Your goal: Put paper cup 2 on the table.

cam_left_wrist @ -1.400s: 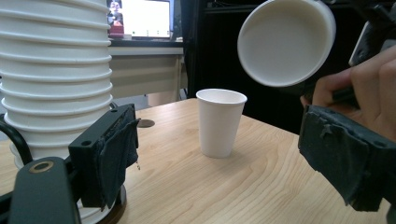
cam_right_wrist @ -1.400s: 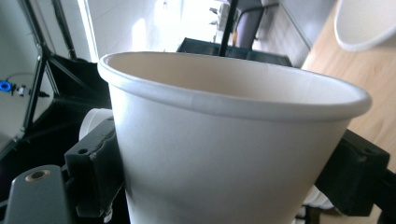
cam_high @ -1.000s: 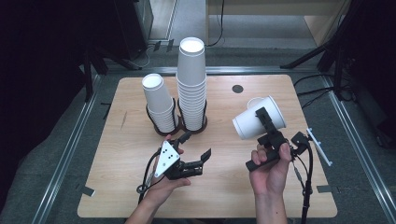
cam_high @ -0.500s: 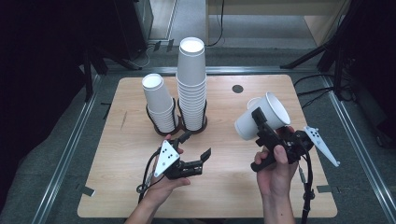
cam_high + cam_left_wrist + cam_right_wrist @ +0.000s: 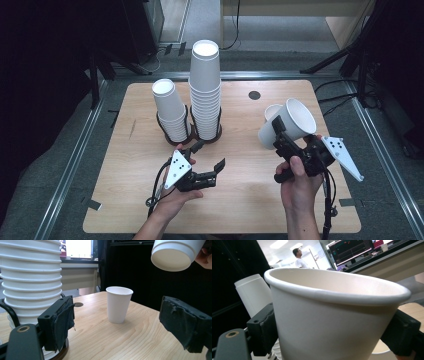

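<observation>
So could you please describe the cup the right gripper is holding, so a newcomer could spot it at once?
Start at the wooden table and look to its right side, away from the two cup stacks. Above a lone upright cup, the right gripper clamps a white paper cup. It alone is lifted and tilted.

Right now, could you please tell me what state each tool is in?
Left tool: open, empty, near the cup stacks.
Right tool: shut on a paper cup, held tilted above the table.
</observation>
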Motion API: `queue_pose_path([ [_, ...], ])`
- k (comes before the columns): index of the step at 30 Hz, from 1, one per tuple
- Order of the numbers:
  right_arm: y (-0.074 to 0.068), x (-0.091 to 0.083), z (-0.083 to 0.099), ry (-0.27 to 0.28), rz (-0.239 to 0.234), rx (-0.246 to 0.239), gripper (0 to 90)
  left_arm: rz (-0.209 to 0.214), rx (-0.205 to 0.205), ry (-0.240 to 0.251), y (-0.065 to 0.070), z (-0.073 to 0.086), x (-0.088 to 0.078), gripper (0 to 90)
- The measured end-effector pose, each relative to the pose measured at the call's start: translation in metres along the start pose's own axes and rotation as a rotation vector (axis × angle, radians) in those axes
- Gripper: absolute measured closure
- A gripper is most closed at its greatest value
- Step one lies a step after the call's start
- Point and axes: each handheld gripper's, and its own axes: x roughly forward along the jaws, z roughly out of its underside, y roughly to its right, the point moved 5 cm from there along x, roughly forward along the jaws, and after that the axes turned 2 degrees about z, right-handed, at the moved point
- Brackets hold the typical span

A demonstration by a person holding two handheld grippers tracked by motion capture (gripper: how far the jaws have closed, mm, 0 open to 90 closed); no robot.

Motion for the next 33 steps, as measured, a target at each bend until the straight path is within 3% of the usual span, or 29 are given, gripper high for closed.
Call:
queue_pose_path([
  [9, -0.002, -0.002, -0.004, 0.023, -0.011, -0.082, 13.6, -0.001, 0.006, -0.005, 0.0, 0.0, 0.0, 12.9],
  [12, -0.006, -0.002, -0.003, 0.04, -0.003, -0.148, 13.6, -0.005, 0.01, -0.006, 0.0, 0.0, 0.0, 12.8],
  [13, -0.006, -0.002, -0.003, 0.04, -0.003, -0.148, 13.6, -0.008, 0.012, -0.008, 0.0, 0.0, 0.0, 12.8],
  [14, -0.007, -0.002, -0.002, 0.048, 0.012, -0.197, 13.6, -0.017, 0.019, -0.021, -0.001, 0.001, 0.0, 12.7],
  [16, -0.008, -0.001, -0.002, 0.056, 0.021, -0.225, 13.6, -0.023, 0.028, -0.034, -0.001, 0.002, 0.0, 12.0],
  [20, -0.009, -0.001, -0.002, 0.075, 0.026, -0.238, 13.6, -0.038, 0.058, -0.043, 0.0, 0.003, 0.001, 11.9],
  [25, -0.011, -0.002, -0.001, 0.093, 0.048, -0.301, 13.6, -0.048, 0.059, -0.045, -0.001, 0.002, 0.001, 11.2],
  [28, -0.012, -0.002, 0.001, 0.1, 0.056, -0.344, 13.6, -0.064, 0.101, -0.05, -0.002, 0.004, 0.001, 11.1],
  [33, -0.014, -0.002, 0.003, 0.113, 0.055, -0.378, 13.6, -0.057, 0.089, -0.062, -0.002, 0.005, 0.002, 10.3],
])
